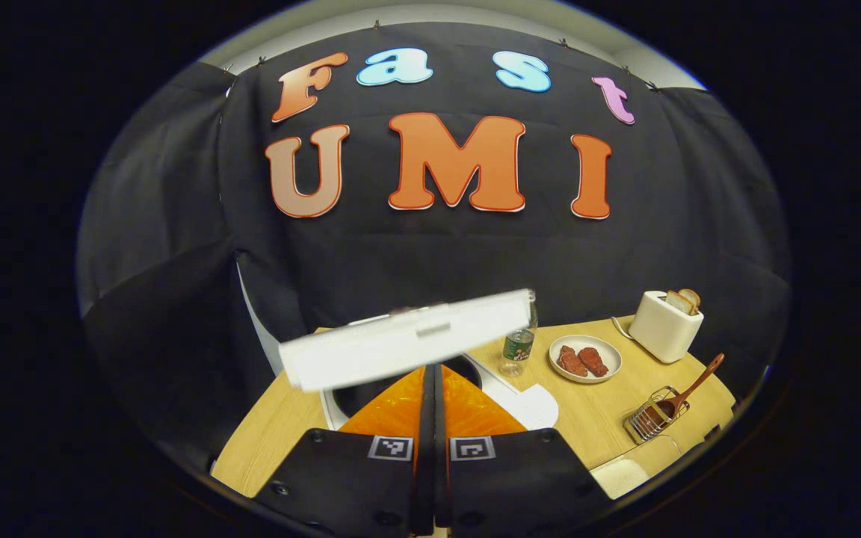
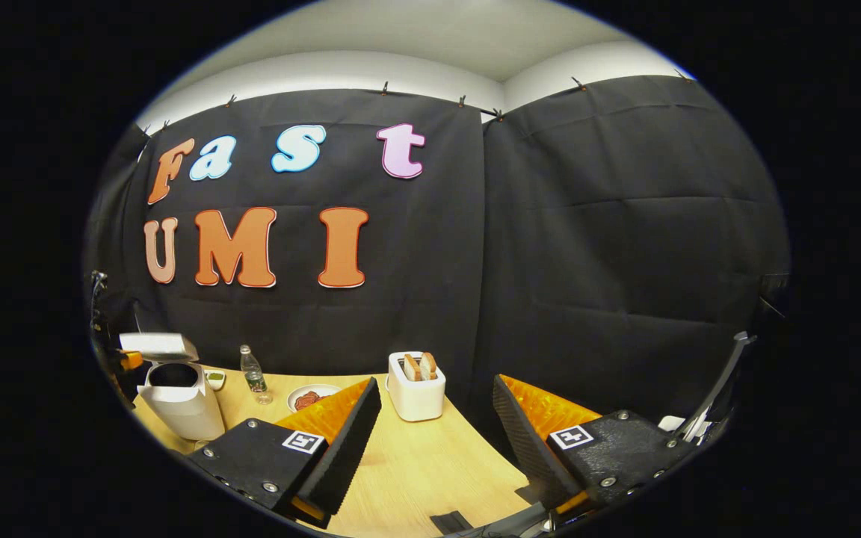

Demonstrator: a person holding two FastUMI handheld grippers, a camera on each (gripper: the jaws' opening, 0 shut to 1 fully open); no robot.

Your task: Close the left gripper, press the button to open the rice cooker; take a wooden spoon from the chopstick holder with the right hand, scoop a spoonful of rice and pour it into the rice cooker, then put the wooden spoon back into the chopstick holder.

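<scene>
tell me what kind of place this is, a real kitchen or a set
Most likely a staged kitchen set in a recording booth, not a home kitchen. Black cloth walls in a wooden table holding a rice cooker with its lid up, a toaster with bread in it, and a plate of food.

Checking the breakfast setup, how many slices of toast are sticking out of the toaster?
2. Both toast slices stand side by side in the slots of the white toaster at the table's back edge, right of the plate of meat.
</scene>
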